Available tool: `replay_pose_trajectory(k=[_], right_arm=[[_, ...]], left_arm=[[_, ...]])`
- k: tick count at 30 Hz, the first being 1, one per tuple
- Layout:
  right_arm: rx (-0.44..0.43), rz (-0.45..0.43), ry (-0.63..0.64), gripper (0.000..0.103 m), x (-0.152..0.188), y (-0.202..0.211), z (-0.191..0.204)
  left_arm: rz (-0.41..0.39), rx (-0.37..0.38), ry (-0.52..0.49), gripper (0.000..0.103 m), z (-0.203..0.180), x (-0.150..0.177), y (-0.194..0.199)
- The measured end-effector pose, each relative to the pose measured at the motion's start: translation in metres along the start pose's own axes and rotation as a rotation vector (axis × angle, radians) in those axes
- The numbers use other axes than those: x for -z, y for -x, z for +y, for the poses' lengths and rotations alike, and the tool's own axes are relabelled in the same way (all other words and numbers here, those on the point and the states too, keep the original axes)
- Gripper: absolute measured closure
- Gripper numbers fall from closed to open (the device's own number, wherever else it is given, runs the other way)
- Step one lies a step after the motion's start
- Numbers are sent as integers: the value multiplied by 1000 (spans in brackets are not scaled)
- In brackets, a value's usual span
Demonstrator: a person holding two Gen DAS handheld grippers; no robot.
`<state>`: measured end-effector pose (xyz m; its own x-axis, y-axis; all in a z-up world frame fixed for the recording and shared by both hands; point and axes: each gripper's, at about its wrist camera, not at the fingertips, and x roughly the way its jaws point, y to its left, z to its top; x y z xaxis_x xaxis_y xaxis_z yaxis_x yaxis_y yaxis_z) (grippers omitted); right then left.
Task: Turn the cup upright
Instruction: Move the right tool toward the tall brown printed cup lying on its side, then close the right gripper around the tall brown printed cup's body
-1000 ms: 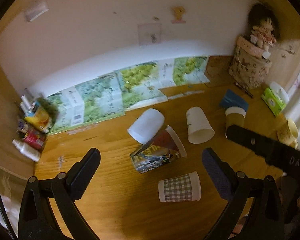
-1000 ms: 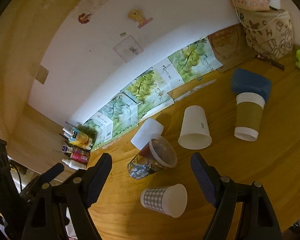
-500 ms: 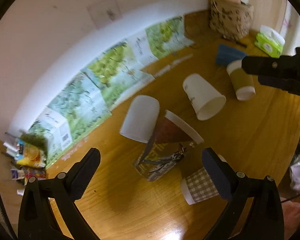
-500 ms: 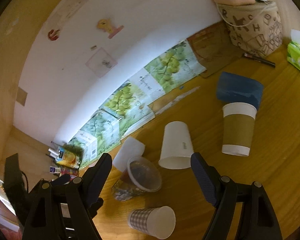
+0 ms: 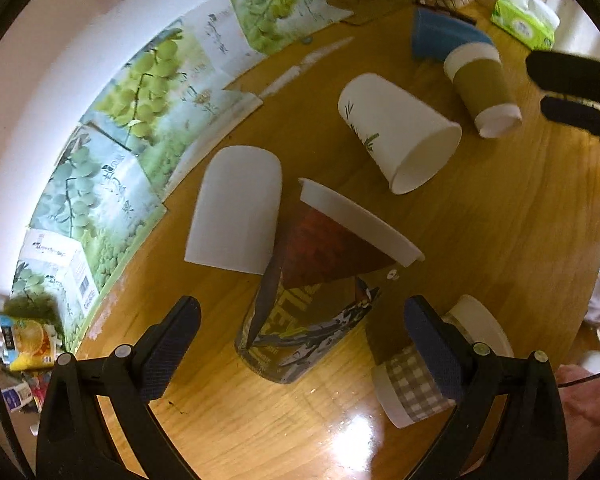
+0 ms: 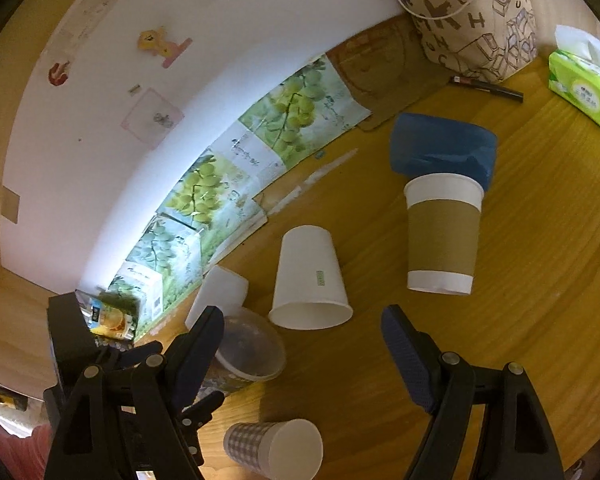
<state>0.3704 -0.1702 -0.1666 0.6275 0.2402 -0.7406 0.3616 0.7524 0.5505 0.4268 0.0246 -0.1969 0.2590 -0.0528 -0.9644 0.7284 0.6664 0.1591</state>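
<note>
Directly ahead of the left gripper point(image 5: 300, 332), whose jaws stand spread wide and hold nothing, lies the printed cup point(image 5: 307, 320), a large patterned one tipped on its side with its white lid rim point(image 5: 359, 220) raised toward the far right. A plain white cup point(image 5: 236, 212) lies against its far-left flank, touching it. Just beside the left gripper's right finger point(image 5: 431, 352) rests a checkered cup point(image 5: 415, 380) on its side, partly hidden behind that finger. Farther out, a white cup with a leaf print point(image 5: 395, 132) lies with its mouth turned toward the camera, and beyond it a brown-sleeved cup point(image 5: 483, 84) lies on its side, its far end touching a blue cup point(image 5: 439, 32).

The right gripper point(image 6: 303, 352) is likewise spread apart and empty, hovering above the wooden table point(image 6: 539, 280). Between its fingers sits the mouth of the leaf-print white cup point(image 6: 307, 276); its left finger point(image 6: 200, 344) covers part of the printed cup point(image 6: 244, 356). The brown-sleeved cup point(image 6: 441, 236) lies up and to the right, the checkered cup point(image 6: 272, 448) low in the frame.

Around the edges are grape-print cartons point(image 6: 236, 176) along the wall, a lettered fabric bag point(image 6: 475, 24), a pen point(image 6: 487, 88) and a green tissue pack point(image 6: 583, 92).
</note>
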Motion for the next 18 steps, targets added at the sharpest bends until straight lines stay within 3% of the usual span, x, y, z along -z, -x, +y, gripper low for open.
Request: replay_pose_trajectory(k=[18], right_arm=[[44, -12, -34, 21, -1, 4, -13]], left_arm=[[77, 9, -81, 2, -14, -13, -35]])
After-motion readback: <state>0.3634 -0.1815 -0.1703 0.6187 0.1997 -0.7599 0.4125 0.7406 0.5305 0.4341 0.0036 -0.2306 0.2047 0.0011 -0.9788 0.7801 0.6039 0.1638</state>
